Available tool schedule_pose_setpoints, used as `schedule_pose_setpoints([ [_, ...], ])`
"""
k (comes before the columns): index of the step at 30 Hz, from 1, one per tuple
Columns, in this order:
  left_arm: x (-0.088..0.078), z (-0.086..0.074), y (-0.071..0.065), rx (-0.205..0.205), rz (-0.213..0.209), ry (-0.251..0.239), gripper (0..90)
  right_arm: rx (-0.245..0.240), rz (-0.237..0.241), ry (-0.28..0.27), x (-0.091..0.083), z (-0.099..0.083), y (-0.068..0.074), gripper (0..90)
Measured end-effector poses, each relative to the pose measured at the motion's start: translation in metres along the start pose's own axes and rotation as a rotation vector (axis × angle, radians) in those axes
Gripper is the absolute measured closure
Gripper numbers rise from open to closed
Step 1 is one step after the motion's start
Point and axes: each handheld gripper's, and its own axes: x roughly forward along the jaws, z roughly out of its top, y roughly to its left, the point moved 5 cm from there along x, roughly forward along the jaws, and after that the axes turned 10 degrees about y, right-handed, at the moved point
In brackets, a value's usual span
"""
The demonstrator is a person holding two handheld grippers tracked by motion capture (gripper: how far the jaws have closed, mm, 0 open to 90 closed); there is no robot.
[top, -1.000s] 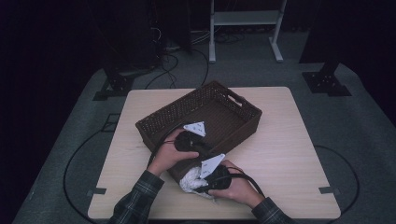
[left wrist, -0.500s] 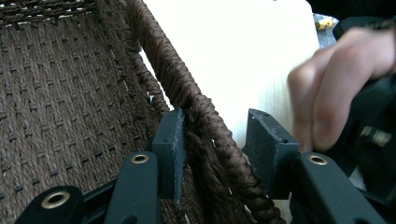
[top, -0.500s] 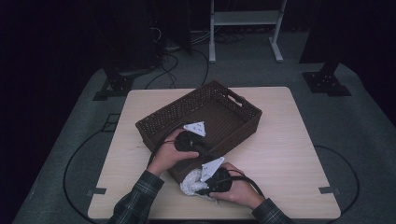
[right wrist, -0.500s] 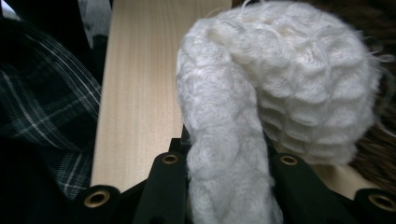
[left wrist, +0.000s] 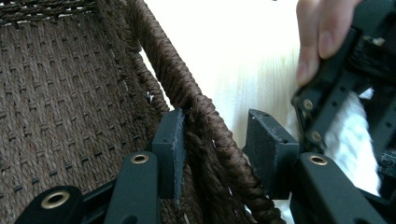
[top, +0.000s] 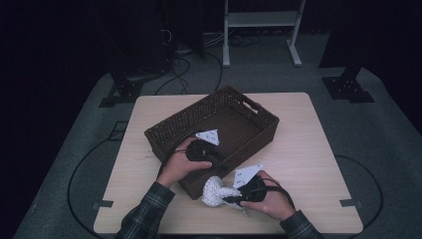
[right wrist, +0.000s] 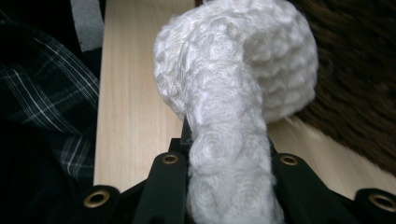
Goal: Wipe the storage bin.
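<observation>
The right gripper is clamped on the stem of the white crocheted mushroom-shaped toy, held low over the pale wooden table, just outside the dark brown woven wicker basket. The left gripper straddles the basket's near rim, one pad against it, the other apart. The drop is yet to come; what shows of the basket's inside is bare.

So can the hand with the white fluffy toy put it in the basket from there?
Probably yes. The right gripper is shut on the white crocheted toy, right beside the basket. The basket is open on top. It must lift over the rim and mind the left gripper, which straddles the near rim.
</observation>
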Motion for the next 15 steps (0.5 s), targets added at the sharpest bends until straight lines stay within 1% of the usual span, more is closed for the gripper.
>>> schedule_pose_setpoints([
  [6,-0.002,0.001,0.000,0.009,0.006,-0.003,57.0,0.065,-0.047,-0.004,-0.015,-0.019,-0.012,74.2],
  [8,-0.003,0.003,0.000,0.002,0.010,-0.012,57.1,0.084,-0.066,0.000,-0.019,-0.028,-0.017,74.2],
  [9,-0.004,0.004,0.000,-0.003,0.008,-0.017,57.1,0.104,-0.068,-0.001,-0.021,-0.031,-0.018,74.1],
  [12,-0.008,0.006,0.000,-0.003,0.009,-0.030,57.1,0.138,-0.090,-0.002,-0.028,-0.043,-0.023,74.1],
  [13,-0.009,0.007,0.001,0.004,0.011,-0.034,57.1,0.144,-0.095,-0.003,-0.030,-0.046,-0.024,74.1],
  [15,-0.012,0.008,0.001,-0.004,0.010,-0.046,57.1,0.161,-0.110,-0.008,-0.035,-0.053,-0.027,74.2],
])
